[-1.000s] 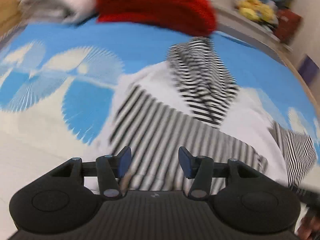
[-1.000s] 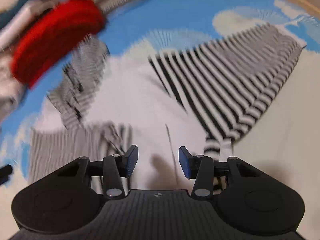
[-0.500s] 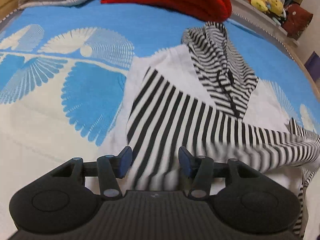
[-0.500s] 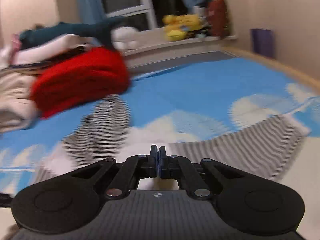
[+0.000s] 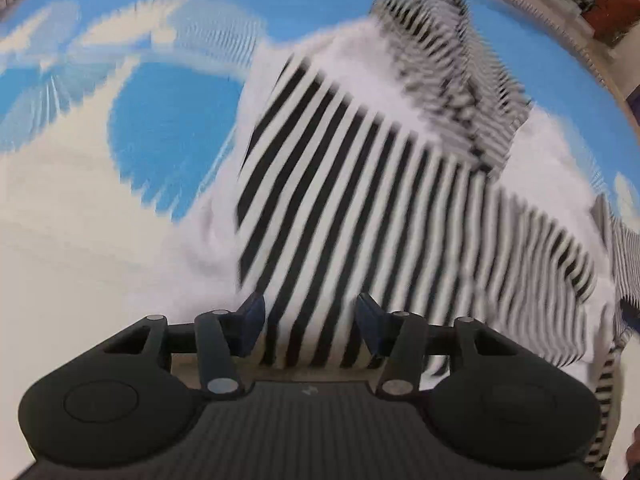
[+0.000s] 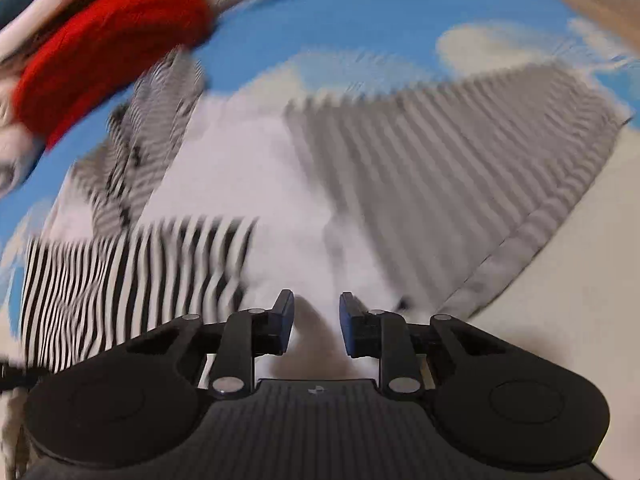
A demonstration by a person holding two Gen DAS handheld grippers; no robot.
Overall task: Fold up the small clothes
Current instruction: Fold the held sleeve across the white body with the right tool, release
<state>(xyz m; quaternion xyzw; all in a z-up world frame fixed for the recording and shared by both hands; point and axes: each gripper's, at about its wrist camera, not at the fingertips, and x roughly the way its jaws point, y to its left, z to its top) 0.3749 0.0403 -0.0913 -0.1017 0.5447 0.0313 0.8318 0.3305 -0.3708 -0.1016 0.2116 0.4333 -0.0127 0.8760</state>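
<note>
both grippers over a striped hooded top on the bed

the white hooded top [image 5: 360, 208] with black stripes lies spread on the blue and cream blanket [image 5: 100, 220]. left gripper [image 5: 310, 320] is released above its folded sleeve. right gripper [image 6: 316, 316], jaws just opening, hovers over white cloth, gripping nothing. a red garment [image 6: 108, 52] lies beyond the hood.

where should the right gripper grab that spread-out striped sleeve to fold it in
Judging by its pose, at the cuff end of the striped sleeve, coming from above: it lies flat and stretched outward on the blanket, so pinching its free hemmed edge lets it swing across the white body.
</note>
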